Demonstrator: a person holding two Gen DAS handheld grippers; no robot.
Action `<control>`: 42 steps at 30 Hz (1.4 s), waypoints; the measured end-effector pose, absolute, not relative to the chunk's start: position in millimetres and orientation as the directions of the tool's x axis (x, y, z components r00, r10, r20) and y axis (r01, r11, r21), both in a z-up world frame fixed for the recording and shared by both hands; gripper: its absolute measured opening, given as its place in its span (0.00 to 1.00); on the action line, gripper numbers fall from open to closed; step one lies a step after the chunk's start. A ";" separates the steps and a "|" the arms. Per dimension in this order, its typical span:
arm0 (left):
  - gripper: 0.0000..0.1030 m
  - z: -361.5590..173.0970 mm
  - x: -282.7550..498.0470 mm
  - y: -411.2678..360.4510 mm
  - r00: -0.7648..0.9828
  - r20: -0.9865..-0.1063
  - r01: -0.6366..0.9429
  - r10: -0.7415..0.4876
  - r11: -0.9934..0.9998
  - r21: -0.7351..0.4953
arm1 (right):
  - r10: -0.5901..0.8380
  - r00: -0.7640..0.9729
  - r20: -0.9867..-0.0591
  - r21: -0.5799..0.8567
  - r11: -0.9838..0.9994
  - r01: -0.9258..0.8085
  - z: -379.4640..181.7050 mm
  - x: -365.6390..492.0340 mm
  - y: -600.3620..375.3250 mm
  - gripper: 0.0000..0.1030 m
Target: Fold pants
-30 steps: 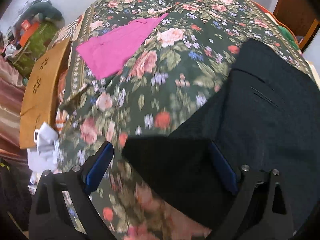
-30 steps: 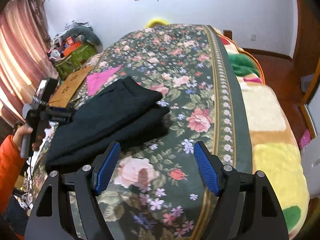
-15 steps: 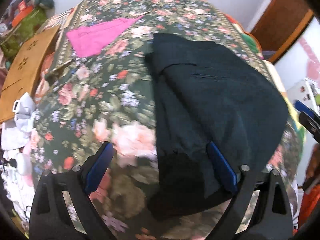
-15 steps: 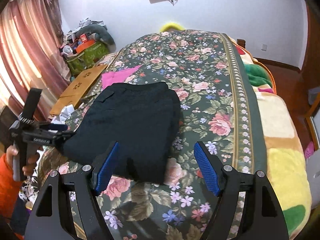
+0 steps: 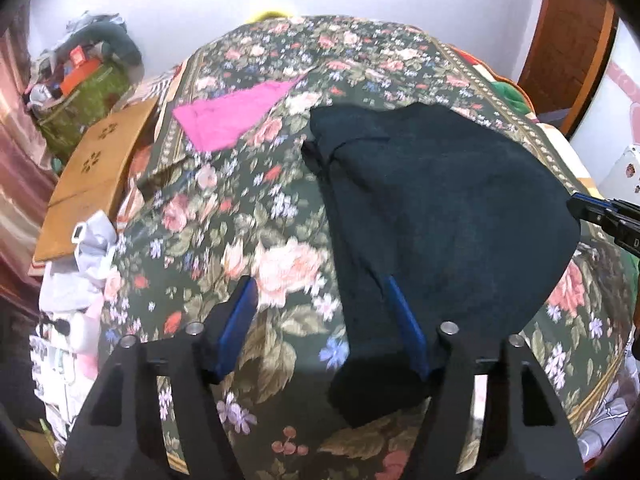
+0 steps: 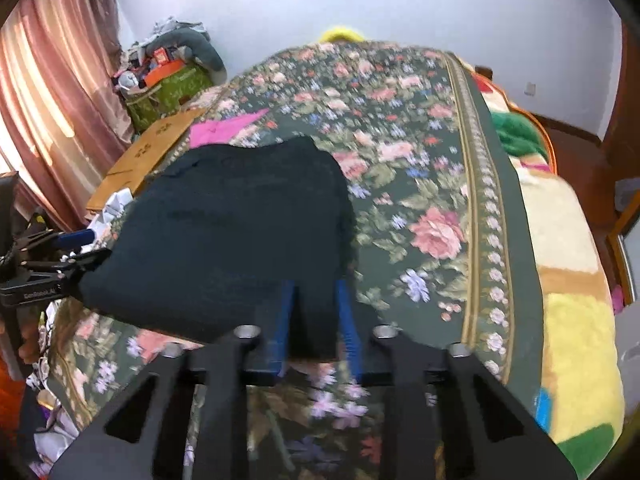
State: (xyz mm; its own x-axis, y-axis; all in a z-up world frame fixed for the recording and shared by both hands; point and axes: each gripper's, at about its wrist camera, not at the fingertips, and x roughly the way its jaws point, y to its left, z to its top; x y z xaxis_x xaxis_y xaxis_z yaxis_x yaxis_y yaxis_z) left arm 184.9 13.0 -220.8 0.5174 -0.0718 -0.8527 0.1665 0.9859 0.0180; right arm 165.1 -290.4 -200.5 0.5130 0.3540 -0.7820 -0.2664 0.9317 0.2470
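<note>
The dark folded pants (image 5: 440, 208) lie on the flowered bedspread (image 5: 248, 216); they also show in the right wrist view (image 6: 240, 224). My left gripper (image 5: 324, 328) is open over the pants' near left corner, its right finger above the cloth, nothing held. My right gripper (image 6: 314, 316) has its jaws drawn close around the pants' near right edge, with cloth between the blue pads. The right gripper shows at the right edge of the left wrist view (image 5: 608, 220), and the left gripper at the left edge of the right wrist view (image 6: 56, 264).
A pink cloth (image 5: 236, 112) lies on the bed beyond the pants. A wooden board (image 5: 96, 176) and white clutter (image 5: 84, 256) sit at the bed's left side. A yellow blanket (image 6: 568, 288) lies on the right. Piled bags (image 6: 168, 76) stand by the curtain.
The right gripper has narrowed from wide open and closed on the pants' near edge. The left gripper has pulled back a little and stays open.
</note>
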 end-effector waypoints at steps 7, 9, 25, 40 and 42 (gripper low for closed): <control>0.65 -224.3 180.1 15.8 0.523 -0.850 0.160 -0.057 0.987 0.032 | 0.347 0.489 -0.801 0.241 0.933 -0.267 -207.3 160.3 -286.4 0.12; 0.74 -226.9 184.8 16.7 0.513 -0.858 0.160 -0.033 0.985 0.058 | 0.346 0.484 -0.804 0.240 0.933 -0.267 -207.1 157.3 -285.3 0.12; 0.74 -188.3 239.0 28.4 0.551 -0.834 0.142 0.027 0.982 0.125 | 0.384 0.521 -0.763 0.220 0.911 -0.349 -163.3 179.0 -290.6 0.26; 0.78 -199.0 330.6 -11.3 0.468 -0.877 0.228 -0.110 0.974 0.000 | 0.436 0.437 -0.787 0.227 0.863 -0.452 -187.3 295.7 -250.3 0.45; 0.78 -205.5 337.9 -14.9 0.445 -0.887 0.239 -0.124 0.971 -0.016 | 0.454 0.382 -0.805 0.257 0.847 -0.466 -198.3 309.7 -243.5 0.45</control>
State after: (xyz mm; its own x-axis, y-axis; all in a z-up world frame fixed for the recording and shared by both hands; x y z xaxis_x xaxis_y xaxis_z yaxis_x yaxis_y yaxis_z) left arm 337.9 -14.9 -205.5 0.4450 -0.1241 -0.8869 0.2390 0.9709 -0.0159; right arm 309.7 -243.5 -198.3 0.3821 0.4540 -0.8049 -0.4657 0.8469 0.2566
